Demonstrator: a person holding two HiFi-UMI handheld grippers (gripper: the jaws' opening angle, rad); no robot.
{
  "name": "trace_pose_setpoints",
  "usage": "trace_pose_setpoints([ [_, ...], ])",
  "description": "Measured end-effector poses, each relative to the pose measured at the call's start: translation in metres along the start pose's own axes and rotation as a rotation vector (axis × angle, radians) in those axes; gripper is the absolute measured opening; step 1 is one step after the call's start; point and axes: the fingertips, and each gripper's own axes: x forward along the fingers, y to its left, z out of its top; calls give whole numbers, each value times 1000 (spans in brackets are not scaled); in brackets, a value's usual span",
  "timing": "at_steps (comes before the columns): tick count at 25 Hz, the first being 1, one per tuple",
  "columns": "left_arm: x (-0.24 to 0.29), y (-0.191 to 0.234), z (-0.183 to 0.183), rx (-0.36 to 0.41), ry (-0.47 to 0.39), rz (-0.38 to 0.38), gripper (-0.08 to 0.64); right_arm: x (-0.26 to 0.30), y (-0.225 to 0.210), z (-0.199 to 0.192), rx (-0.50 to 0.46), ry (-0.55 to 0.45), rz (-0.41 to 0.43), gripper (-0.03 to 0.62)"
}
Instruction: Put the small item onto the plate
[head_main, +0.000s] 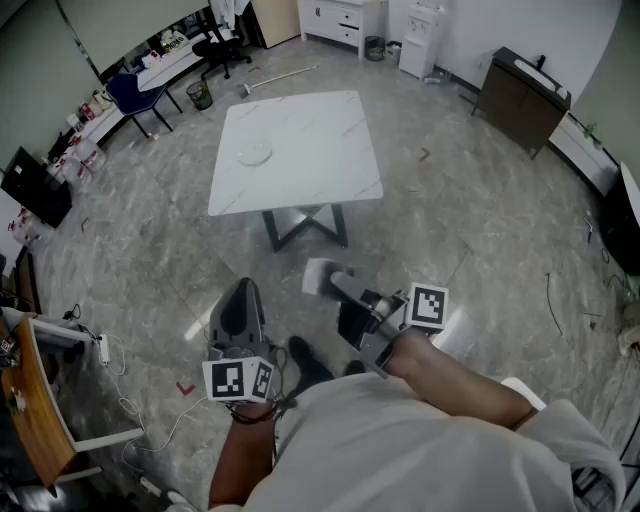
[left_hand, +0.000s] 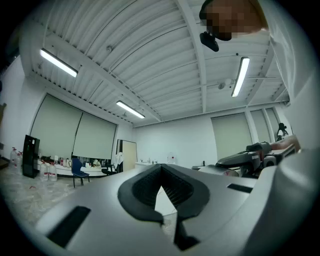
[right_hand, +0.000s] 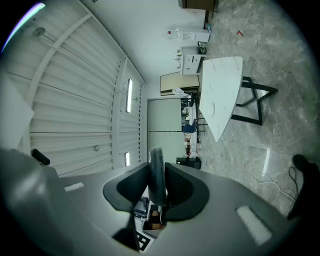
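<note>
Clamping small item (right_hand: 156, 175), right tool (head_main: 325, 282) held forward

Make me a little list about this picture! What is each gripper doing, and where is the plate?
left gripper: jaws together, nothing between them
right gripper: shut on the small item, thin and dark, seen edge-on
plate: clear, lying on the table
table: white, well ahead of both grippers across the floor
task: small item not yet on the plate
</note>
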Motion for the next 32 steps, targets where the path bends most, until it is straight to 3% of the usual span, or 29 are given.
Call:
trace_pose_setpoints([
  [16,4,6,-14,-28,17,-4,5,5,-10,0,-3,8,-13,100],
  [25,55,94,-31,-42,49,-27,5,98,-36,20,0,-14,-32,100],
  [32,117,159,-29,-47,51,-101,5,187,-34,47,-36,-36,-20,100],
])
